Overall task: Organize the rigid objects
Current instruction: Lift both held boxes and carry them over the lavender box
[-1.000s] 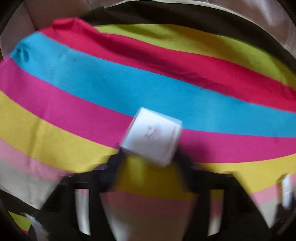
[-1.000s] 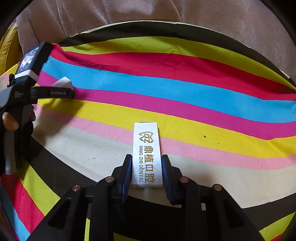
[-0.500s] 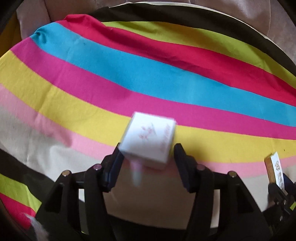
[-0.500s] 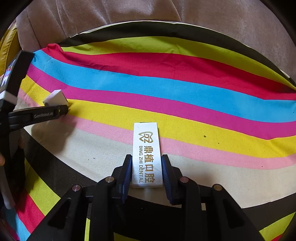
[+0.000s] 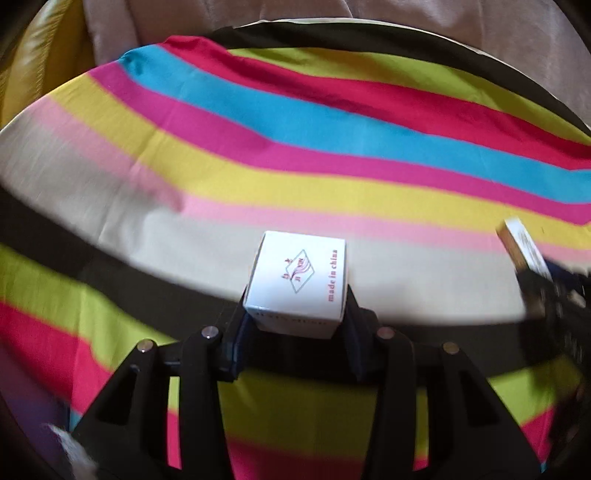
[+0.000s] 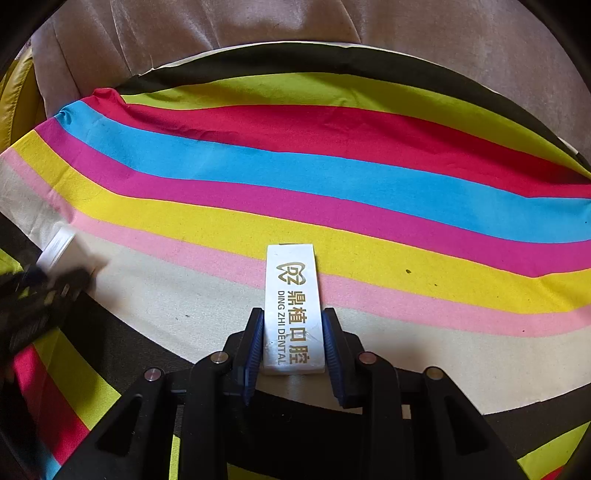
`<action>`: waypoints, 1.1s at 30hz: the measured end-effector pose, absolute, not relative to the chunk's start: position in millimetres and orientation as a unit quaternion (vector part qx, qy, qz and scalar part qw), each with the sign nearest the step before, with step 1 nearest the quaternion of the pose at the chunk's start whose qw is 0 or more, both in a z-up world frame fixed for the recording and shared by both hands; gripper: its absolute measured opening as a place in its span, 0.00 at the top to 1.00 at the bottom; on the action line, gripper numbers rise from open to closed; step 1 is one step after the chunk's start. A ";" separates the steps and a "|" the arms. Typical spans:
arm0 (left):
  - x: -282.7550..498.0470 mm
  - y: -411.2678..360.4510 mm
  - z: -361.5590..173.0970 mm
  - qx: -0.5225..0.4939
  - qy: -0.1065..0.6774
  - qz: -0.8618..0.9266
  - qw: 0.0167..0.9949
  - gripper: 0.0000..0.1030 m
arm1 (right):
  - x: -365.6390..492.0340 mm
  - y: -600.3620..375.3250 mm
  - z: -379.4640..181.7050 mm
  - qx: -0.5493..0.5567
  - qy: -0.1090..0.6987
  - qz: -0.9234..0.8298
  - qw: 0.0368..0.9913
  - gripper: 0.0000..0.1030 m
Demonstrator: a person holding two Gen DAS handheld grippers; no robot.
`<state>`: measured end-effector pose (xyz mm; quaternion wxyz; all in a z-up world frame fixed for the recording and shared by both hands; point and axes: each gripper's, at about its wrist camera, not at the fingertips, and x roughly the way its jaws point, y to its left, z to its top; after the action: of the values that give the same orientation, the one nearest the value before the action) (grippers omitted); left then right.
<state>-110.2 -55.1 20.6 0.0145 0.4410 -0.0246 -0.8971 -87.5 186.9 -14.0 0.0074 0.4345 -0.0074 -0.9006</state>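
1. Two grippers and two boxes show, one box in each gripper, all above one striped cloth (image 6: 369, 192).
2. The left gripper (image 5: 295, 325) grips a small white box (image 5: 299, 280) at lower centre of its view. Its jaws have just been closing, the box between them, and both pads press the box's sides.
3. That box is nearly cube-shaped, with no clear long axis. Its printed top faces the camera and the red "made in china" line runs up the right edge; it hangs over the cream and black stripes.
4. The right gripper (image 6: 293, 347) is clamped on a long white box (image 6: 293, 306) marked "DING ZHI DENTAL", the blue pads on its near half.
5. Its long axis runs straight away from the camera, far end over the pink stripe at frame centre.
6. In the right view, the left gripper and its box appear blurred at the left edge; in the left view, the long box shows at the right edge.
7. Brown upholstery (image 6: 258, 33) fills the top beyond the cloth.
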 end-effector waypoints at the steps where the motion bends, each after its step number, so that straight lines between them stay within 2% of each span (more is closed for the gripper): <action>1: -108.0 -61.0 18.3 0.445 -0.021 -0.895 0.012 0.54 | -87.6 187.0 -14.0 0.435 -0.007 -0.901 0.007 0.69; 6: -85.8 -74.3 23.0 0.442 -0.018 -0.897 0.008 0.54 | -88.7 188.0 -13.7 0.434 -0.010 -0.901 0.008 0.69; 16: -120.7 -63.6 -0.1 0.427 -0.021 -0.904 0.007 0.54 | -91.2 190.7 -12.2 0.434 -0.016 -0.901 0.010 0.69; 20: -94.4 -64.2 9.1 0.427 -0.013 -0.904 0.005 0.54 | -92.0 190.8 -11.8 0.434 -0.016 -0.901 0.010 0.69; 33: -84.0 -64.8 12.5 0.449 0.006 -0.894 0.003 0.55 | -89.6 187.8 -7.6 0.450 0.001 -0.893 0.005 0.69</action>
<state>-84.0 -64.8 12.5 0.0033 0.4487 0.0064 -0.8937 -89.6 187.8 -7.6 0.0047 0.4504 0.0009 -0.8928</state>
